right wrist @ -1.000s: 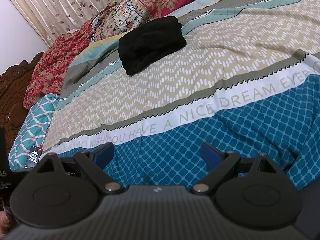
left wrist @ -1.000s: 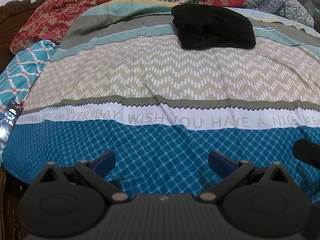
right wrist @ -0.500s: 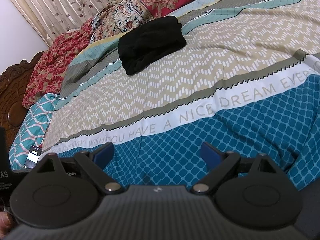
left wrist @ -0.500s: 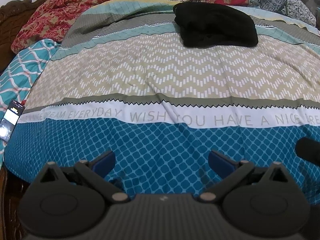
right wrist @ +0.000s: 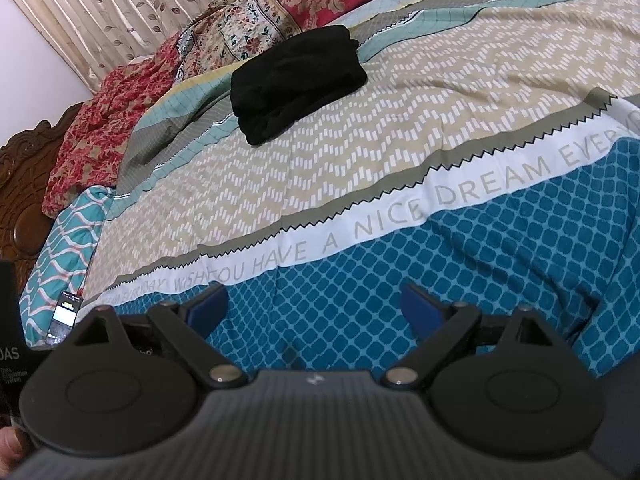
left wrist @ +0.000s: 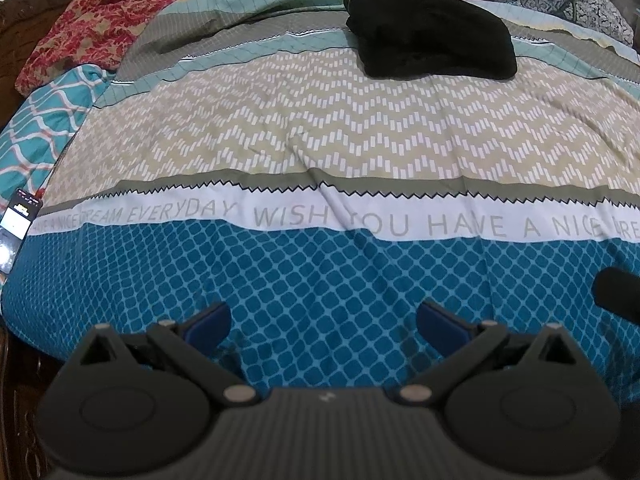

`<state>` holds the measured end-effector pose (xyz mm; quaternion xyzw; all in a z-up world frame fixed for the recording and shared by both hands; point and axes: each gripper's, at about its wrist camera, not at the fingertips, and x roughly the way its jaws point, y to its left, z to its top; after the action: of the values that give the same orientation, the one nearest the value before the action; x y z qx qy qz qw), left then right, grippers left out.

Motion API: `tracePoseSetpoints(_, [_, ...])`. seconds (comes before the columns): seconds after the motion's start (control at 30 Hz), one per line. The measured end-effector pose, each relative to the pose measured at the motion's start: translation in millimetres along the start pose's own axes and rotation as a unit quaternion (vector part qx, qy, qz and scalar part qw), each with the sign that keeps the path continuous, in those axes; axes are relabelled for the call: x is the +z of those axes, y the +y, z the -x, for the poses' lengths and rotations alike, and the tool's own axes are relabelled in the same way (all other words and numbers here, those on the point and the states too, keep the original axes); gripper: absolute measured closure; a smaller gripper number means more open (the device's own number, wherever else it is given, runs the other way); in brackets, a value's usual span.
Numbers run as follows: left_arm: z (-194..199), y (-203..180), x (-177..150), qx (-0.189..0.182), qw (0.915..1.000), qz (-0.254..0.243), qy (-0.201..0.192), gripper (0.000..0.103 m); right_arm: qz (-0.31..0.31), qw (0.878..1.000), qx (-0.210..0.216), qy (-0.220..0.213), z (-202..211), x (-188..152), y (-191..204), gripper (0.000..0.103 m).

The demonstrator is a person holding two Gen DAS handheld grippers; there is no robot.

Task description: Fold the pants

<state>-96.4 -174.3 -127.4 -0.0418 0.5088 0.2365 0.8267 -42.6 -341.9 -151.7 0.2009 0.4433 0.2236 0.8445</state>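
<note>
Black pants (left wrist: 432,36) lie folded in a thick bundle on the bedspread (left wrist: 320,140).

Bed: patterned bedspread (left wrist: 320,152) covering it
Headboard: carved dark wood (right wrist: 24,184), left
Curtain: pleated, leaf-print (right wrist: 120,4)
Wall: white (right wrist: 24,60)

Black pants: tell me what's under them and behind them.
The pants lie folded on the bedspread, across its grey and teal stripes. Behind them sit floral pillows, then a curtain. The bedspread patch beneath the pants is covered, so nothing there can be seen.
</note>
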Motion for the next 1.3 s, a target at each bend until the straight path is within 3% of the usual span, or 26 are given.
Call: tracePoseSetpoints(1.3, [-10.1, -1.4, -1.5, -0.007, 0.9996, -0.008, 0.024, 0.0, -0.004, 1.0, -0.005, 0.003, -2.0, -0.7, -2.6, 0.008])
